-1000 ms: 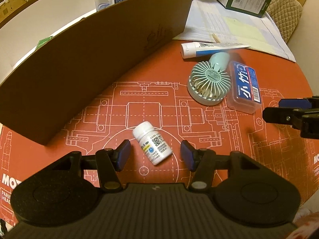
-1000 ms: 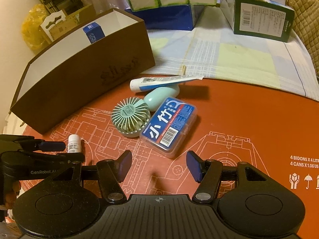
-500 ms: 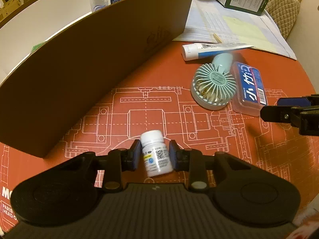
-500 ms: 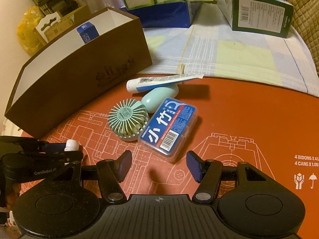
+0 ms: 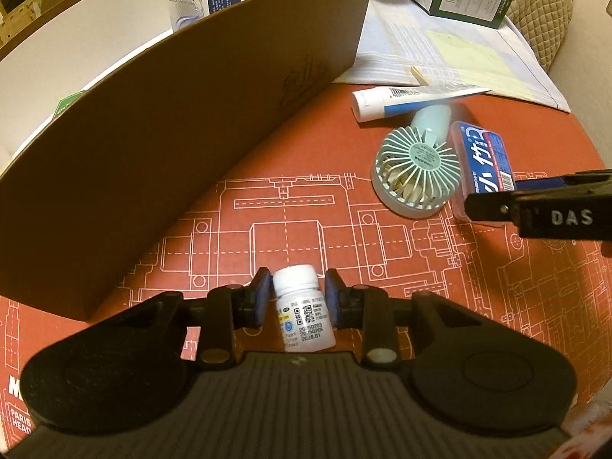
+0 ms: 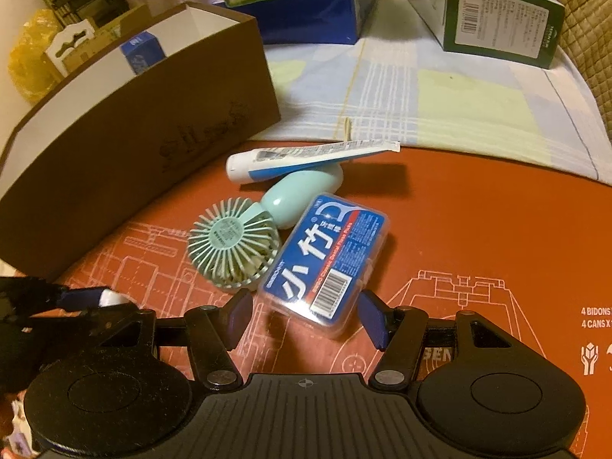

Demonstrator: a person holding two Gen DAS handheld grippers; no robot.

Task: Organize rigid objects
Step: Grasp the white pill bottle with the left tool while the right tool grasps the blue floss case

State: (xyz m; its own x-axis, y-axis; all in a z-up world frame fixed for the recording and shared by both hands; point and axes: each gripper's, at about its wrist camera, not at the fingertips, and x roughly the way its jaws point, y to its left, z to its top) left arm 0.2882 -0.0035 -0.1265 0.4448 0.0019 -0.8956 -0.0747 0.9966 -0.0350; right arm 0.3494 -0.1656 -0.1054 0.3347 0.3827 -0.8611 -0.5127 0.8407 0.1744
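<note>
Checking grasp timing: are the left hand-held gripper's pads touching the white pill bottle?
Touching. The left wrist view shows the left hand-held gripper with both blue pads pressed against the sides of the white pill bottle, no gap visible.

Glossy white plastic pill bottle [image 5: 302, 306] with paper label; matt brown cardboard box [image 5: 164, 145]; matt printed red cardboard sheet [image 6: 478, 237]; clear glossy plastic case [image 6: 329, 264]; smooth mint plastic fan [image 6: 233, 244]; woven checked cloth [image 6: 440, 107].

Each hand-held tool [image 5: 294, 298] is matte black with blue finger pads [image 5: 261, 296], round metal pivot screws and a ribbed grey housing; the right tool [image 6: 304, 315] apparently reads "DAS".
</note>
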